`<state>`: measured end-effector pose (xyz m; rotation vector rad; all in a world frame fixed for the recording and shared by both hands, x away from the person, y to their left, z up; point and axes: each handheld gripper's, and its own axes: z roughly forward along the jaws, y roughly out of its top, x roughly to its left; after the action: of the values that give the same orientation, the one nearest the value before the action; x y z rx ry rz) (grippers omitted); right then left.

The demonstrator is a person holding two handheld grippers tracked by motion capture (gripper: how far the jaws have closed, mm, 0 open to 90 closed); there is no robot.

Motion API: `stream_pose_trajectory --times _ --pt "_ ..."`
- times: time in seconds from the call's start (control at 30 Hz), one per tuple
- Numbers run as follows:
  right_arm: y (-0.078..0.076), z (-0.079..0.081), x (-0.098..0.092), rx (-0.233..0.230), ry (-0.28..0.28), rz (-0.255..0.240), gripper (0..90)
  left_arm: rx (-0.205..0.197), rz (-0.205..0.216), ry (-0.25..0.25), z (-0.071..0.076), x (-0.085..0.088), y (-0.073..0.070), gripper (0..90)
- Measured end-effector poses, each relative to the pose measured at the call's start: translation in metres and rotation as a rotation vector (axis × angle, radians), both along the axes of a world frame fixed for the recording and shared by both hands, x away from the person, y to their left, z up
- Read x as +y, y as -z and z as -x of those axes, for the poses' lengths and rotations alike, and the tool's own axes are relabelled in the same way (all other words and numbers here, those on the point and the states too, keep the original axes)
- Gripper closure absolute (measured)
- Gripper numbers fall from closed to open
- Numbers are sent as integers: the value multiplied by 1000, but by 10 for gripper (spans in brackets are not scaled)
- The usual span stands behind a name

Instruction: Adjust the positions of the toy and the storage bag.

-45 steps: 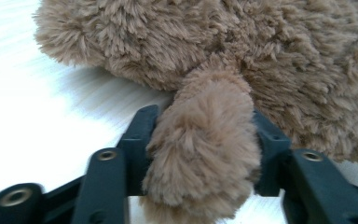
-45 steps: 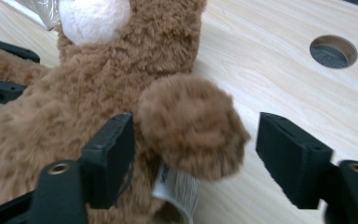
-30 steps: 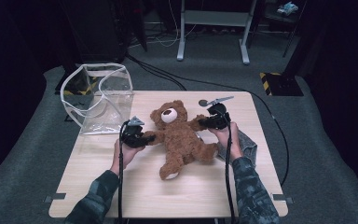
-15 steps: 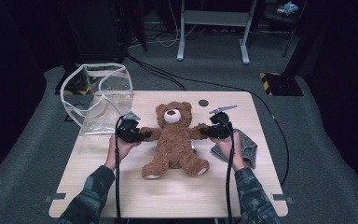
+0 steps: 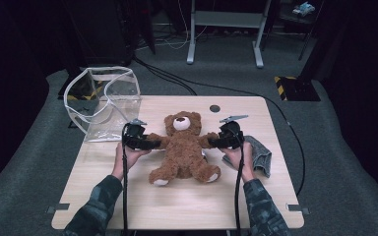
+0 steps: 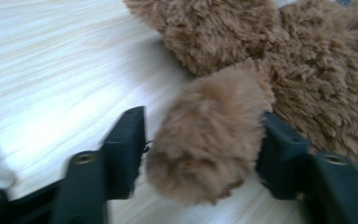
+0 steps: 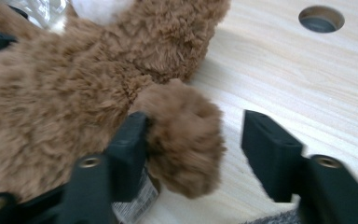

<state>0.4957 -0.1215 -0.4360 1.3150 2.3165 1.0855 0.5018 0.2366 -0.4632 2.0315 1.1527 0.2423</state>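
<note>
Two tools sit at the teddy bear's (image 5: 184,150) outstretched paws. The left tool (image 5: 153,144) has just been opening, one paw loose between its jaws; the right tool (image 5: 211,143) likewise, a clear gap beside its paw. The bear lies on its back mid-desk (image 5: 128,196), between a clear bag (image 5: 103,103) and a grey cloth (image 5: 261,155).

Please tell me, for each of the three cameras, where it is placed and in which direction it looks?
High view: above the person's side, looking forward and down on the table; forearms and both hand-held grippers, left and right, show.
Left gripper view: rides the left hand-held gripper, looking along its black jaws at a paw of the teddy bear.
Right gripper view: rides the right hand-held gripper, looking along its jaws at the other paw.
Shared: all show the teddy bear and table.
</note>
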Motion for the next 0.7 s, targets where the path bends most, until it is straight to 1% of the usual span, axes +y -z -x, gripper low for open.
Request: stream_pose_trajectory --times 0.03,0.07,0.1,0.13,0.17,0.2,0.23,0.27,0.3,0.37,0.4,0.43,0.47,0.5,0.53,0.57,0.63,0.67,0.7 --pt "-2 3 -3 -7 20 11 277 6 9 -15 2 0 -1 296" --pt "-3 5 -6 -18 20 17 251 7 8 -18 3 1 -4 276" --pt "-4 8 -10 -25 23 14 218 20 28 -22 3 3 -8 251" --pt "-4 12 -14 -33 38 30 185 19 38 -25 4 4 -11 214" --pt "-5 15 -16 -34 54 29 174 16 54 -40 4 4 -15 200" --pt "-4 18 -22 -44 58 32 160 8 58 -50 6 4 -19 193" --pt "-4 21 -26 -33 66 39 152 4 51 -42 6 4 -24 184" --pt "-3 24 -30 -37 87 42 150 4 58 -40 7 2 -29 179" --pt "-1 27 -35 -42 95 44 148 -2 60 -42 7 0 -33 177" --pt "2 33 -45 -36 111 45 140 -11 60 -39 8 -6 -42 165" --pt "4 35 -49 -44 125 53 136 -11 56 -26 6 -10 -46 160" --pt "8 38 -54 -44 136 58 128 -14 66 -37 6 -15 -47 155" --pt "10 39 -56 -34 148 51 118 -12 55 -32 5 -19 -50 153" --pt "14 41 -59 -21 160 54 106 -7 49 -26 2 -25 -51 151" --pt "18 43 -62 -22 173 65 96 8 51 -24 0 -30 -52 144" --pt "21 44 -64 -19 181 79 84 7 52 -26 -1 -34 -52 136" --pt "28 44 -69 -13 185 71 64 18 46 -21 -6 -44 -53 118" --pt "32 46 -71 -1 202 63 56 25 32 -21 -8 -51 -53 109" --pt "37 46 -73 0 201 67 50 32 29 -17 -10 -55 -53 89"
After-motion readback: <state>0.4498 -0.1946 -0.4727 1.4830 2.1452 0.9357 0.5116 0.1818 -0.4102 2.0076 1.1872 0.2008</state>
